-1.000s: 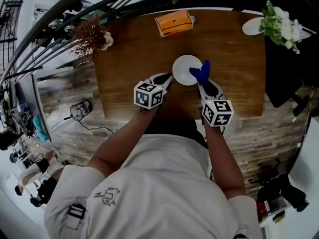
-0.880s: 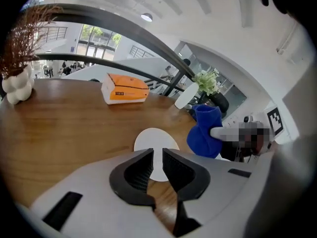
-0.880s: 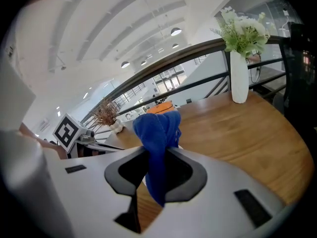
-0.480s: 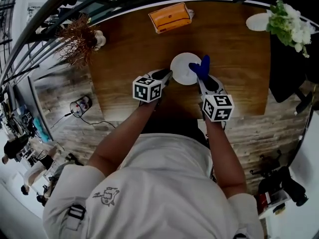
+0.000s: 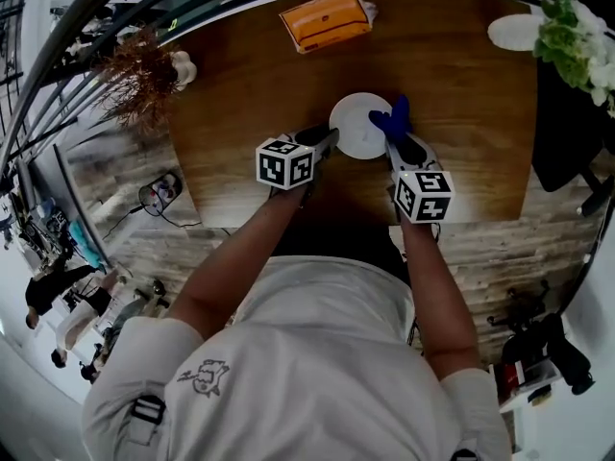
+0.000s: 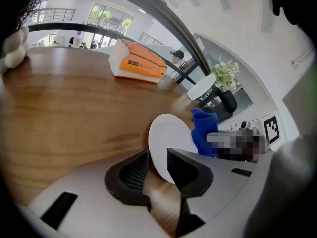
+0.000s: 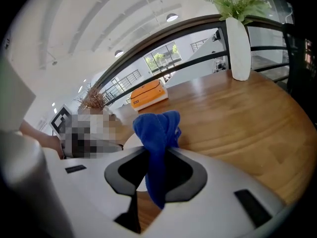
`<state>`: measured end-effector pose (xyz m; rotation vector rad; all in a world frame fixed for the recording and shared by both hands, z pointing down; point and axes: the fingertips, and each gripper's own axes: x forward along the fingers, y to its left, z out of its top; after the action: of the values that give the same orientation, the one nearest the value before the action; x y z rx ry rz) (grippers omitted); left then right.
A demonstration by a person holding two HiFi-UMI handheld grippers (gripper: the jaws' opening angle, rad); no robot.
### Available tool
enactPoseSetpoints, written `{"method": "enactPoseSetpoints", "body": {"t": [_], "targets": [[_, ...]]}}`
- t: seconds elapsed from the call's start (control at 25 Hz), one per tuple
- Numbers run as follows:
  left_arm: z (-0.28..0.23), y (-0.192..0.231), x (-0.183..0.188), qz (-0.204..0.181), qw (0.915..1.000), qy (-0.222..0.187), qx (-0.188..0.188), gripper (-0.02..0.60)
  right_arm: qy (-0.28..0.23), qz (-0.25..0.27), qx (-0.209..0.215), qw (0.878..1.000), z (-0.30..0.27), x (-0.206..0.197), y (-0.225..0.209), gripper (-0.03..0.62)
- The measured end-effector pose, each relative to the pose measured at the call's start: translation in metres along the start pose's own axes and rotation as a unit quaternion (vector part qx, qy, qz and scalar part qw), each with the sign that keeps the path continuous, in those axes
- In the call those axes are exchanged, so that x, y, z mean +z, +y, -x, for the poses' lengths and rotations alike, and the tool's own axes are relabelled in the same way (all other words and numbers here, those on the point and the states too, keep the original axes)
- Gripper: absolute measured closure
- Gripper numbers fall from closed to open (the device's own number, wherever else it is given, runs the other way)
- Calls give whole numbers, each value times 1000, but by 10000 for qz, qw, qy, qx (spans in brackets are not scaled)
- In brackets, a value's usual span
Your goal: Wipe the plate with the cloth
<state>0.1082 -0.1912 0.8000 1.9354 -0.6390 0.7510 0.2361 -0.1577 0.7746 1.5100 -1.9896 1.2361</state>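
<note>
Seen from above, a person leans over a brown wooden worktop (image 5: pixel 240 113) with a hand-held gripper in each hand. A small round white plate (image 5: pixel 357 123) sits near the middle of the worktop, apparently flat on the wood. The left hand-held gripper (image 6: pixel 157 157) reaches to the plate's near left edge. Its jaws have just been opening, and the rim stands between them with a visible gap on one side, so the grip looks released rather than clamped. The right hand-held gripper (image 7: pixel 156 155) is clenched on a blue cloth (image 7: pixel 156 133), which sticks up in a bunch past the jaw tips and hangs at the plate's right edge. Whether the cloth touches the plate cannot be told. An orange box (image 5: pixel 325 19) lies at the far side of the worktop. A white vase of green and white flowers (image 5: pixel 567 36) stands at the far right, and a dried brown plant (image 5: pixel 144 70) at the far left. The step in hand appears to be letting go of the plate on the worktop. Next, the left jaws would need to back off the rim without dragging the plate, while the cloth stays firmly held.
</note>
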Motion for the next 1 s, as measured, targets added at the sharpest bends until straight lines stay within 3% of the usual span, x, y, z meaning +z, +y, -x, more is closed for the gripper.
{"method": "enactPoseSetpoints", "body": {"t": [0.56, 1.0], "targets": [[-10, -8, -2, 52, 9998, -36, -174, 471, 120, 15, 45, 9999, -14, -16, -6, 508], [0, -31, 10, 457, 9953, -474, -708, 550, -9, -83, 11, 10000, -3, -14, -6, 508]]}}
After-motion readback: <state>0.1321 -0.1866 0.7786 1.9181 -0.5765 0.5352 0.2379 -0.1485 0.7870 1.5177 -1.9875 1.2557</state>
